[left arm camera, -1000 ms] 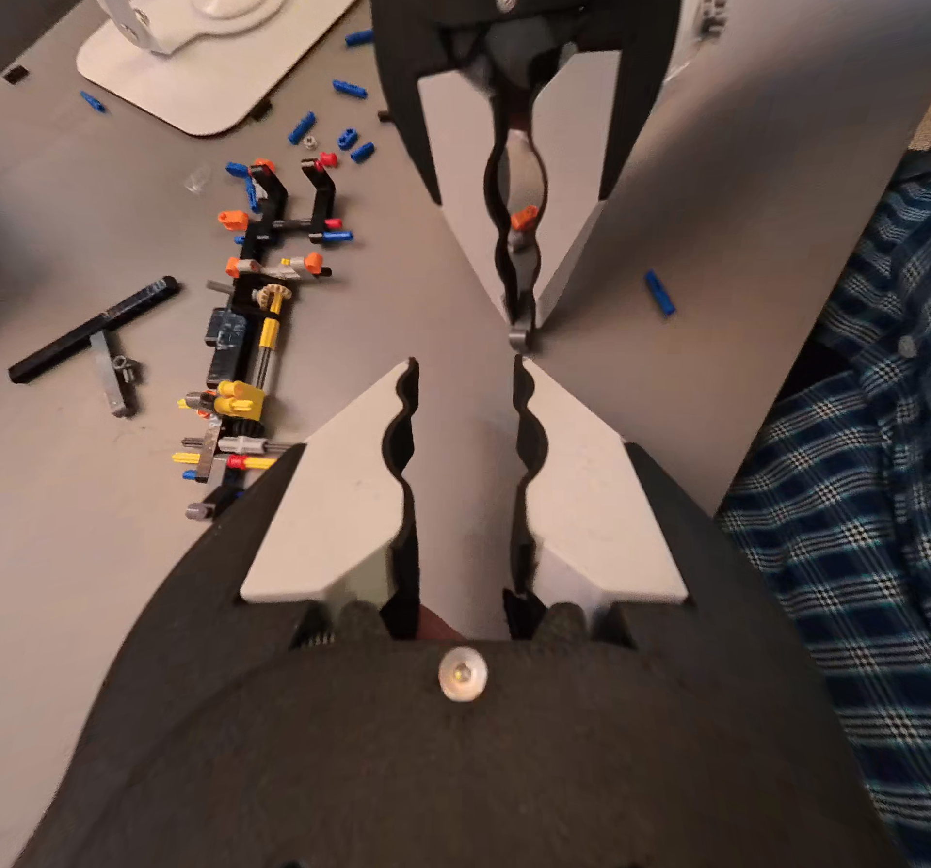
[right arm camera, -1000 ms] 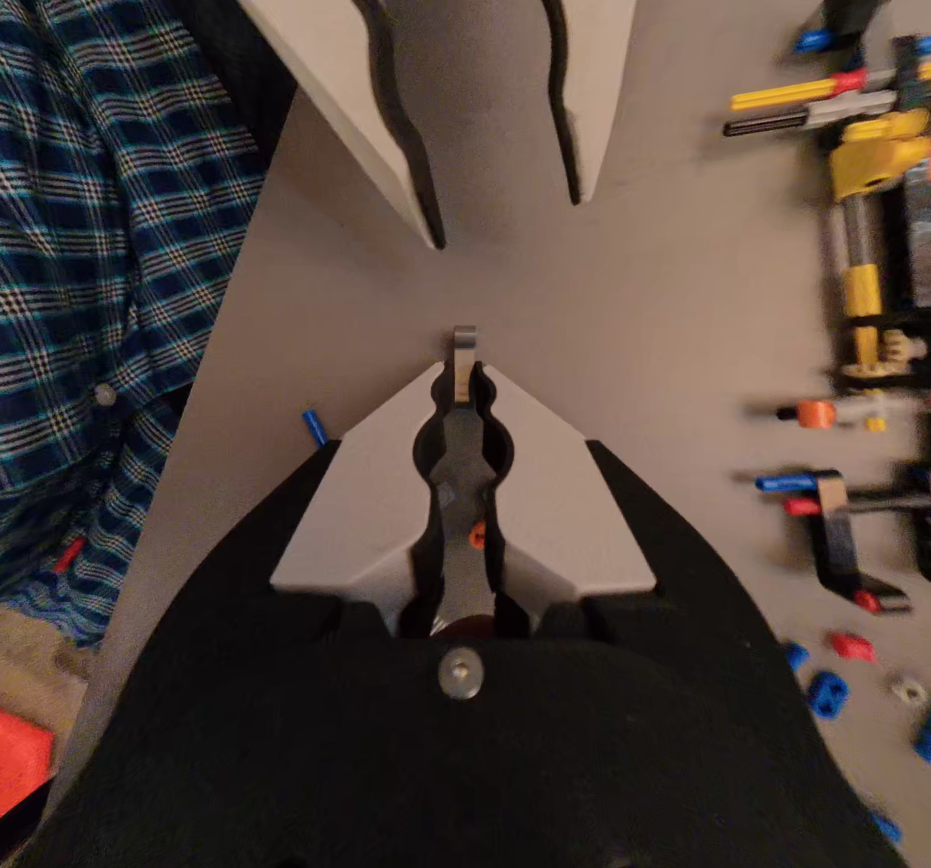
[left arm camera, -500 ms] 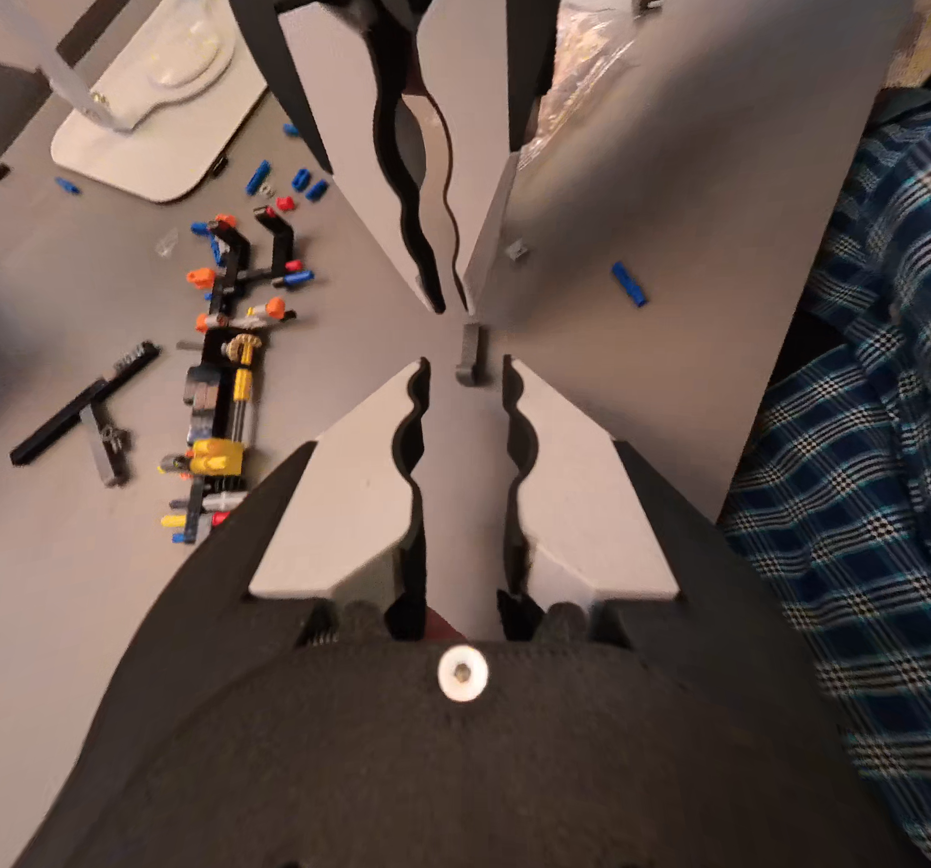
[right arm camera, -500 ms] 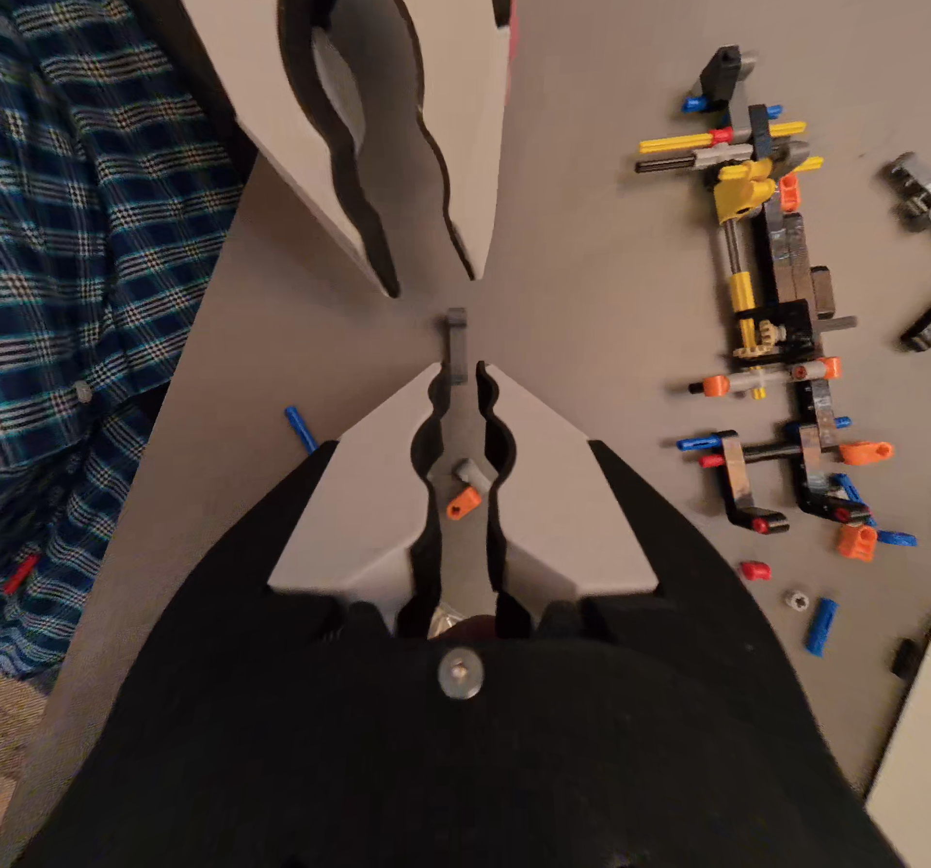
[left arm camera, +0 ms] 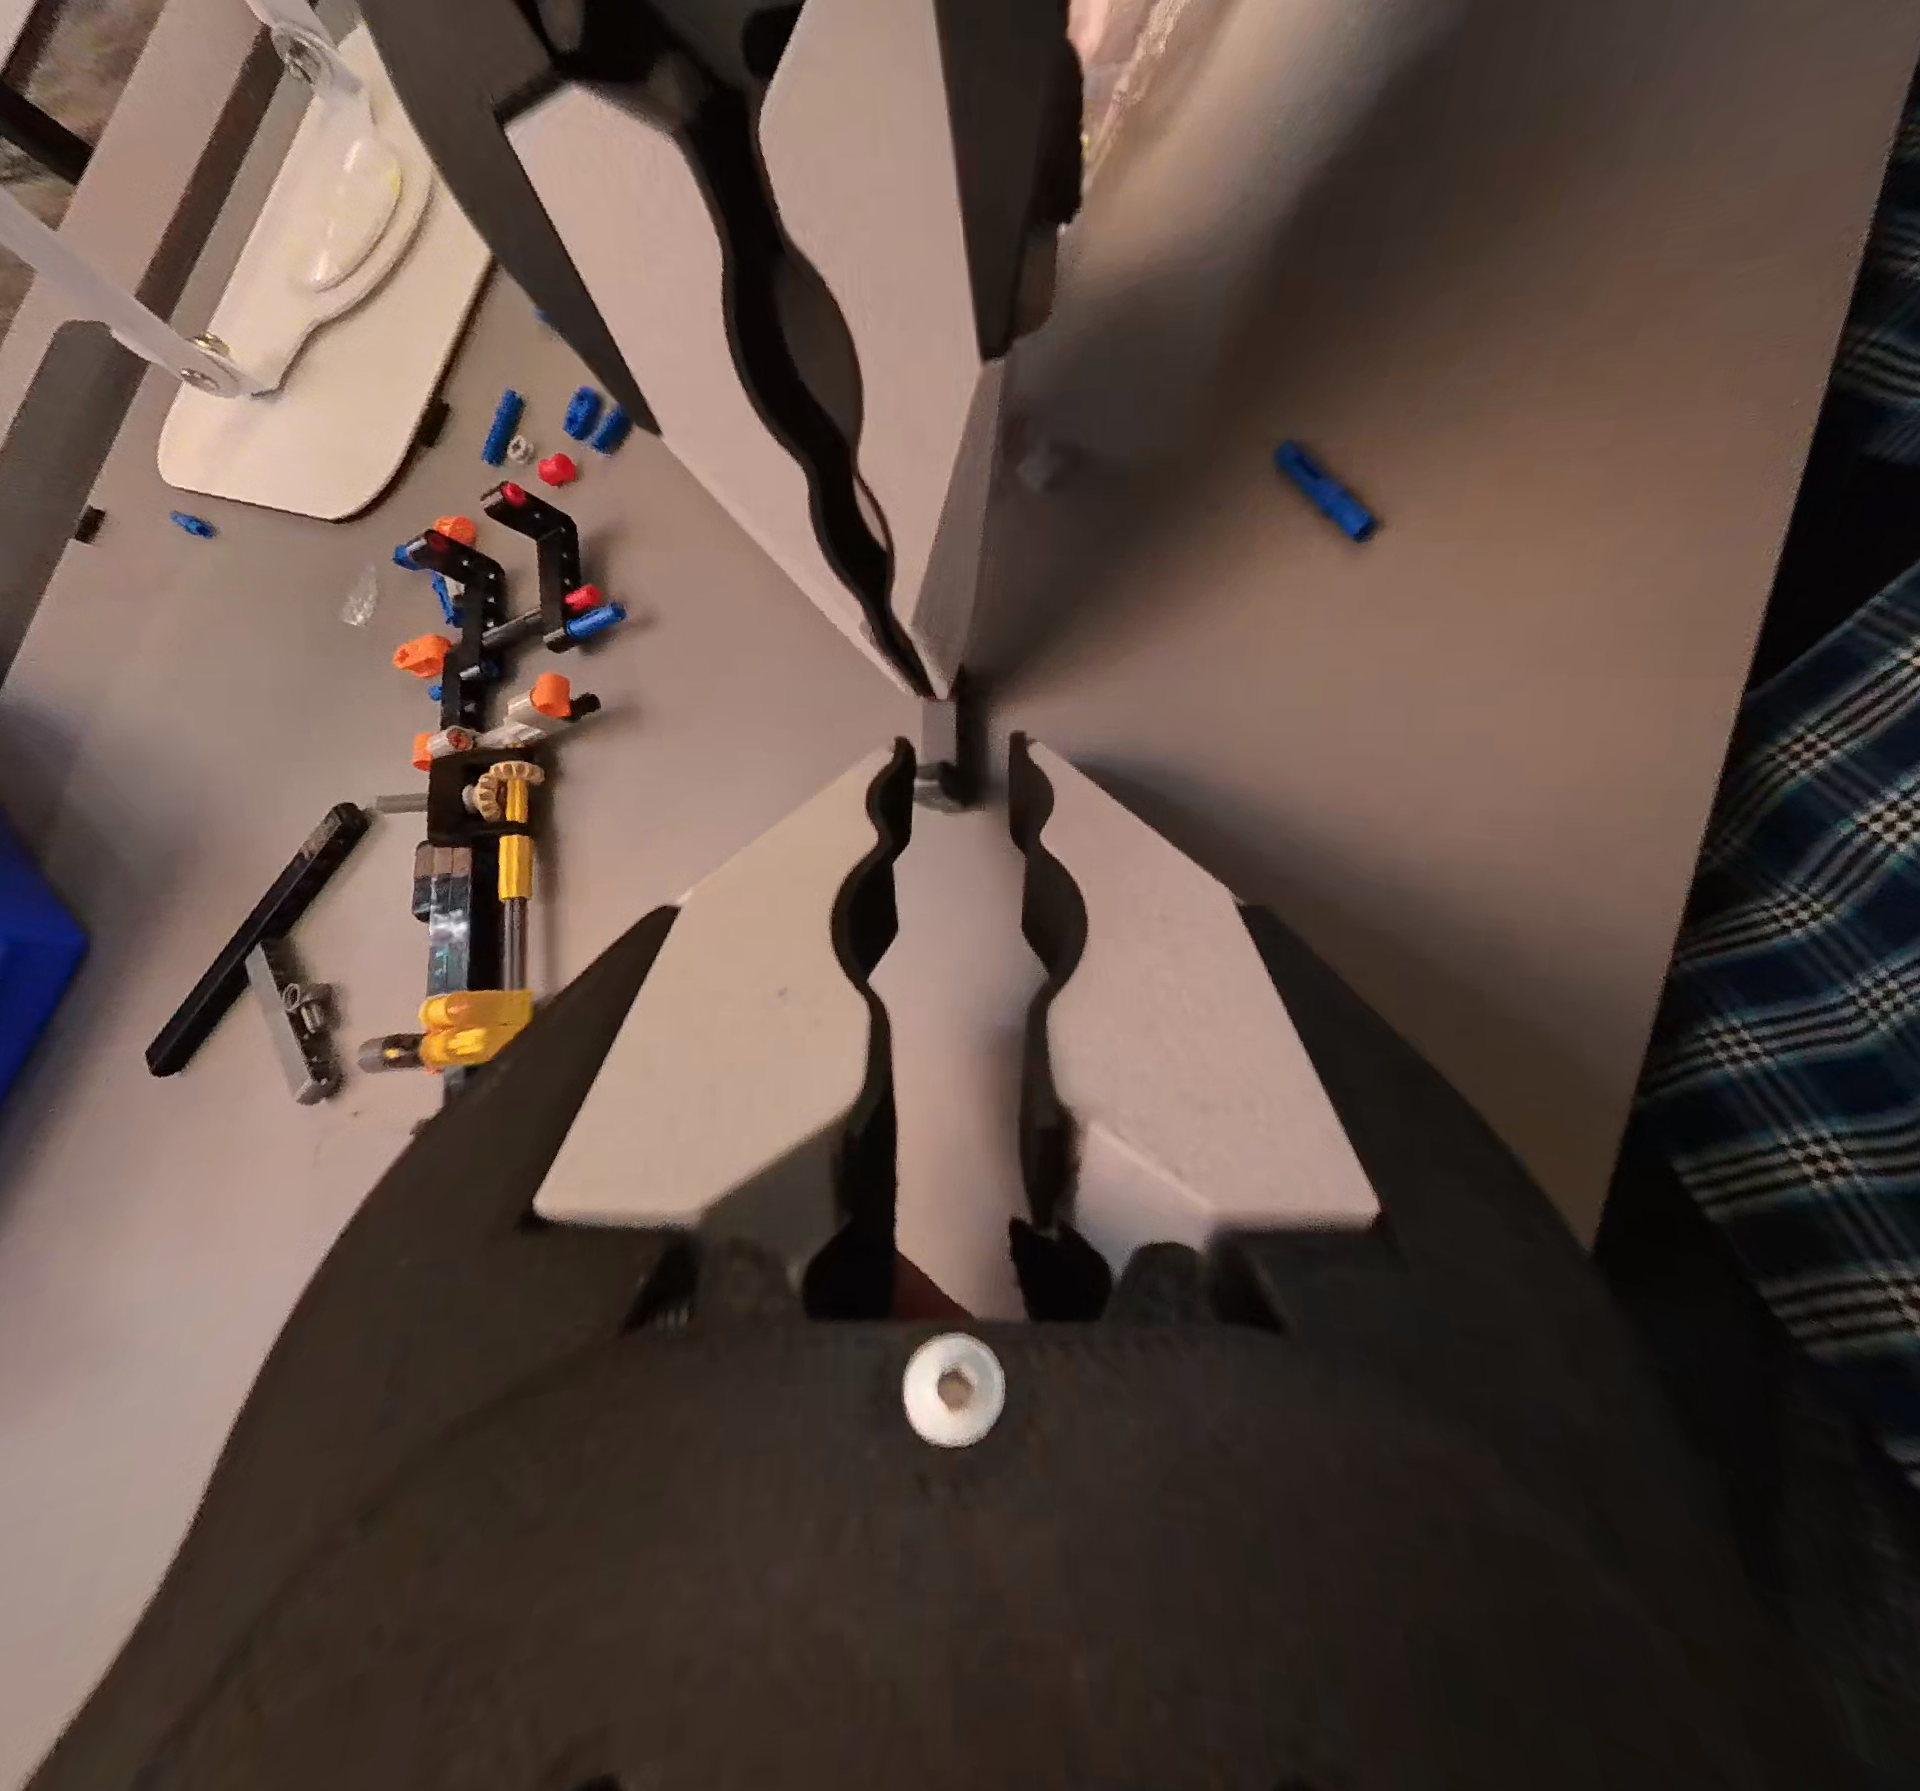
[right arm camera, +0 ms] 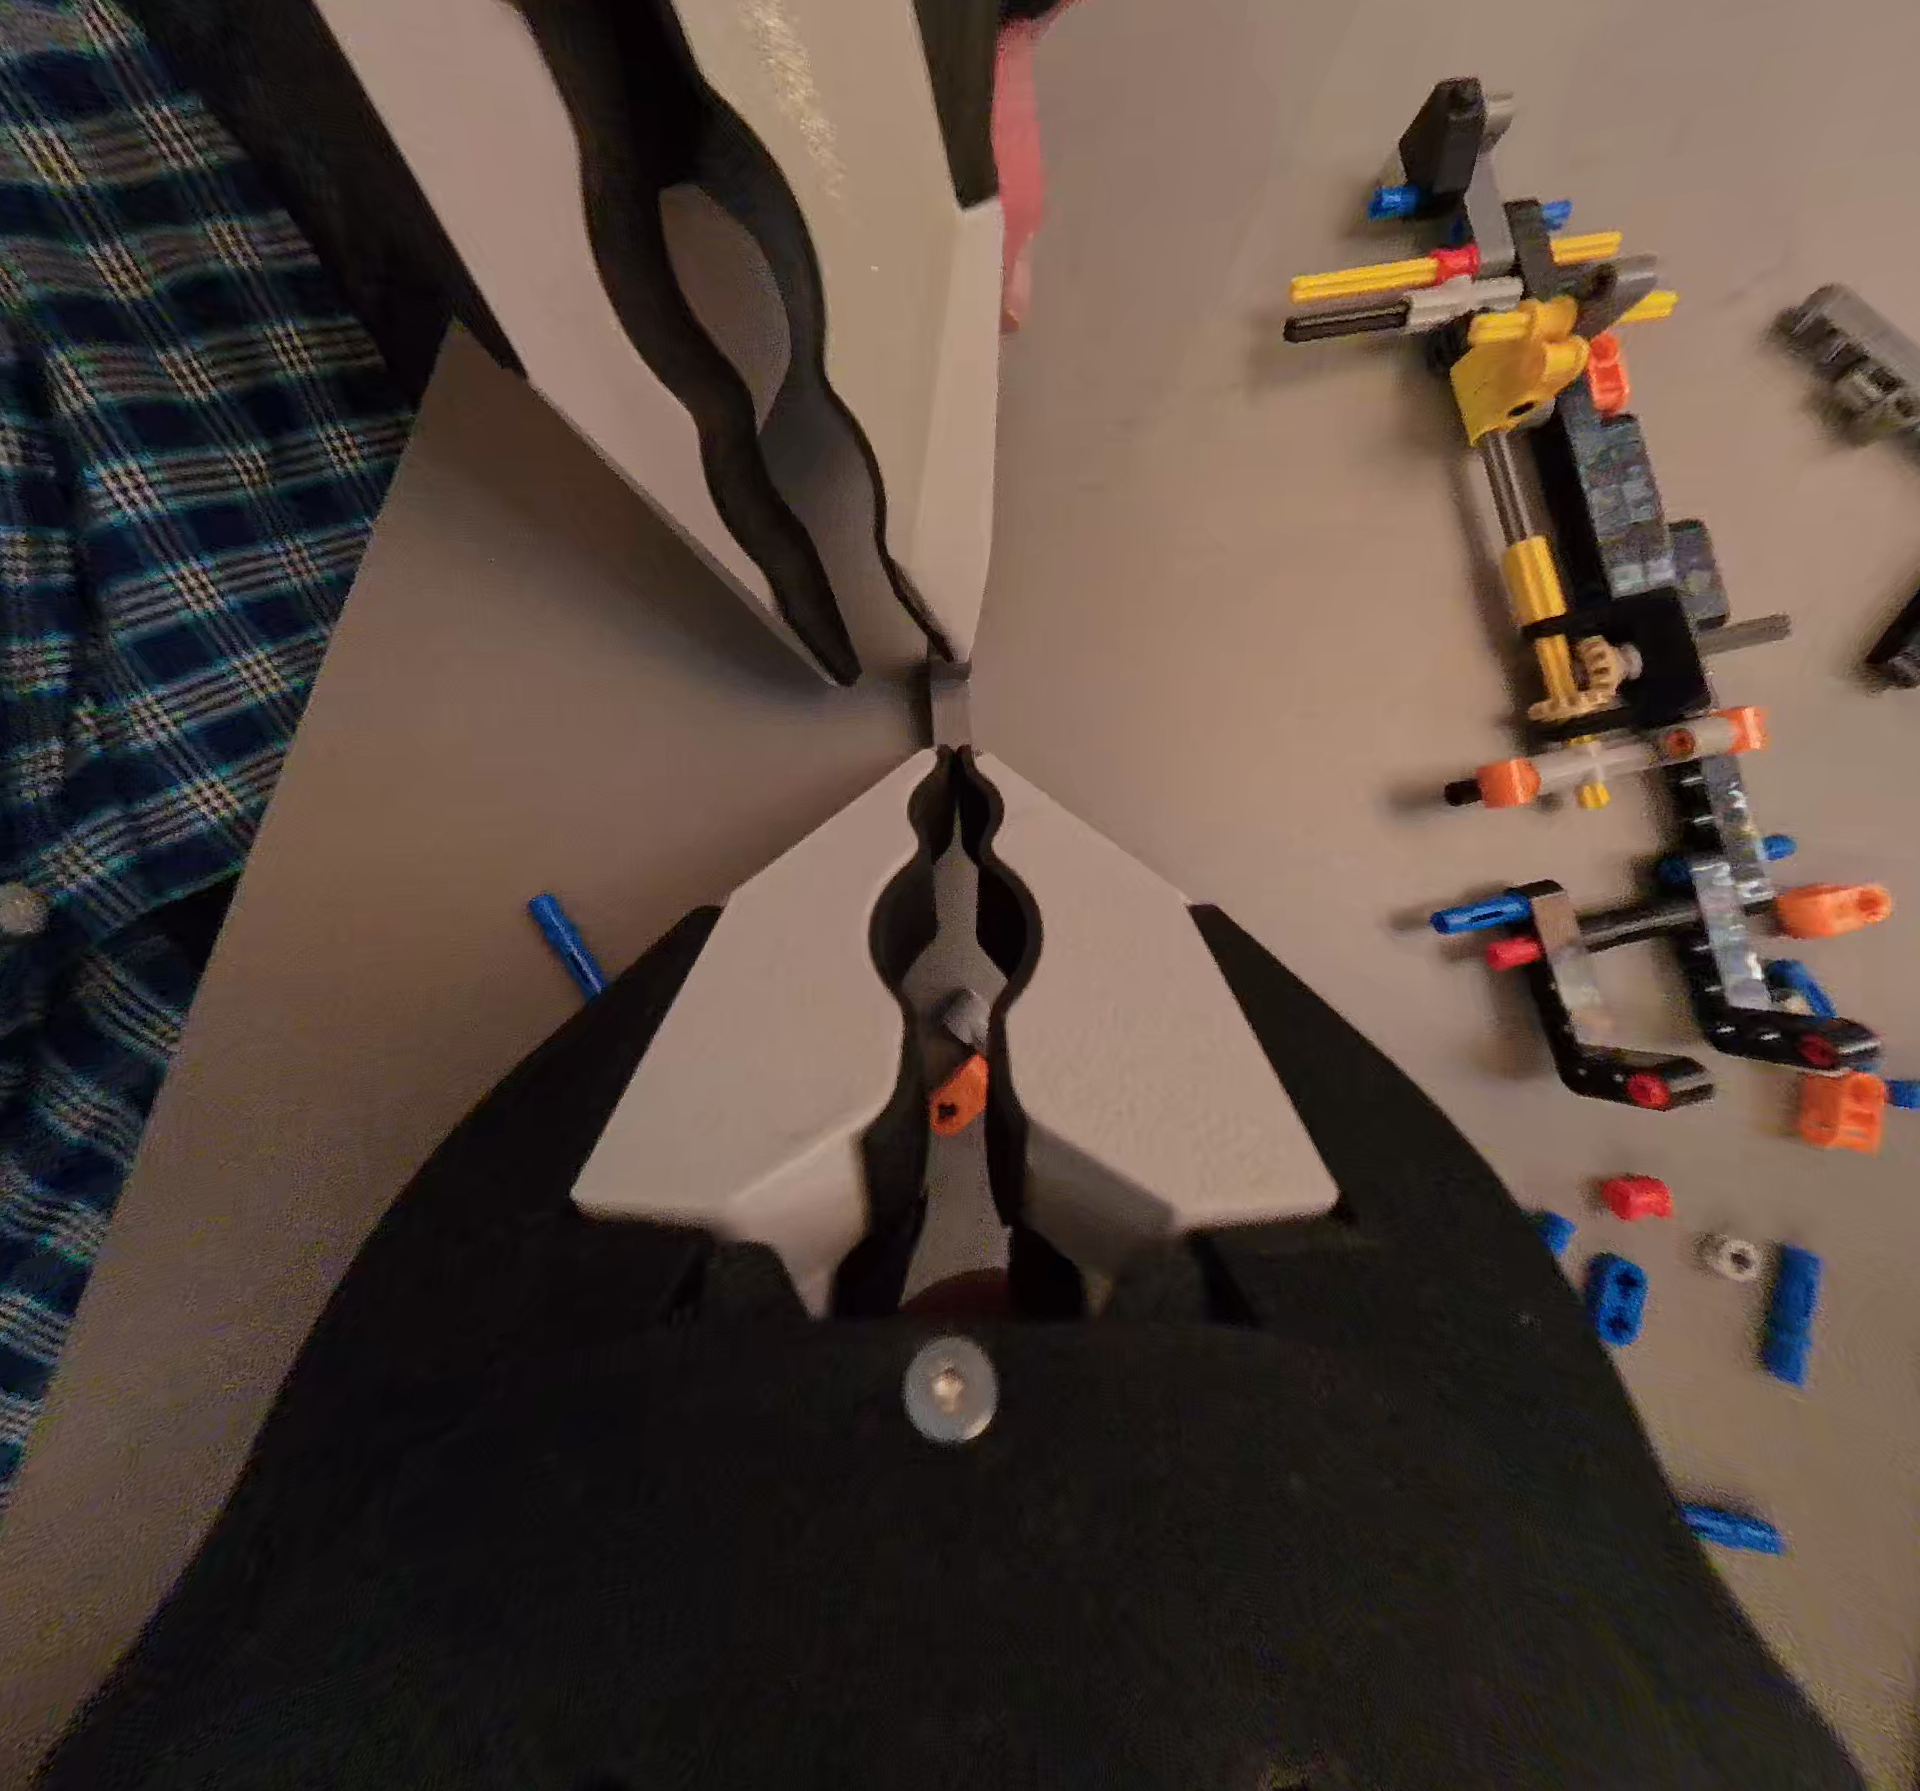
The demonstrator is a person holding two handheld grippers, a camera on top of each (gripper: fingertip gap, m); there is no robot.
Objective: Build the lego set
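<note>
Grey beam [right arm camera: 948,707] clamped in right gripper [right arm camera: 954,756] jaws.

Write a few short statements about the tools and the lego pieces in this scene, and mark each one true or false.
1. The right tool is shut on a grey piece. True.
2. The left tool is shut. False: its jaws stand apart, with the end of the grey piece between them.
3. The half-built model lies on the table, in neither tool. True.
4. The loose pin near the table's edge is green. False: it is blue.
5. An orange connector sits between the right tool's fingers. True.
</note>
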